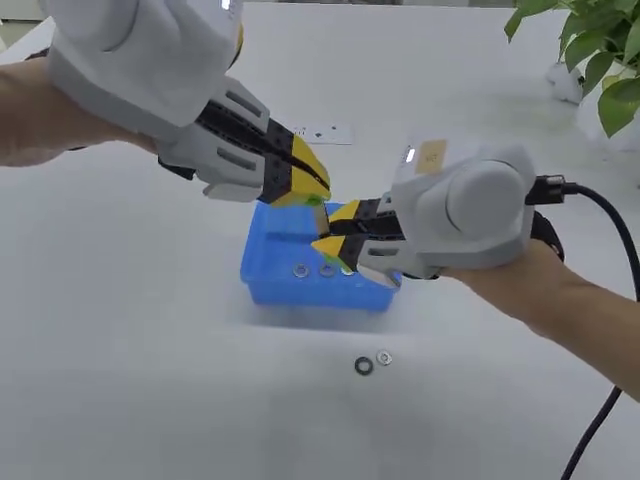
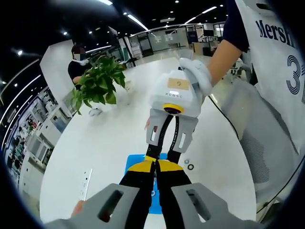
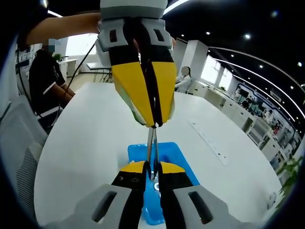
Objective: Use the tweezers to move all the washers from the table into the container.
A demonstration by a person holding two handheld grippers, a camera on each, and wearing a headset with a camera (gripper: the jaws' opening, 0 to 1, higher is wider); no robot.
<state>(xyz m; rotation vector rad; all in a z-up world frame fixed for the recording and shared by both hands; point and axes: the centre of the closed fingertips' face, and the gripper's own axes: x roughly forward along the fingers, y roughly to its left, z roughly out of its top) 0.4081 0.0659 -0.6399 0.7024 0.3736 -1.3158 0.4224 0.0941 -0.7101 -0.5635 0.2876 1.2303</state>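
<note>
We see the right gripper clenched on a thin pair of metal tweezers, which stand straight out from between its yellow-tipped jaws. The jaws are drawn almost fully together, with just the narrow steel arms between them. The left gripper faces it nose to nose. Its own yellow jaws are pressed together too, and the far end of the tweezers runs up into their tips, so both grippers grasp the same tool from opposite ends. Directly beneath the two meeting tips sits the shallow blue rectangular plastic container. Several small metal washers lie on its floor, just under the right gripper's jaws. On the person's side of the container, below the right gripper's body and apart from the blue wall, two loose washers rest on the white table. One is a dark washer and the other a silver washer, the pair nearly touching each other. A black cable trails from the back of the right gripper over the person's forearm. Well beyond that gripper a leafy green potted plant stands near the table's far corner. A flat white strip lies on the table just past the left gripper's jaws.
</note>
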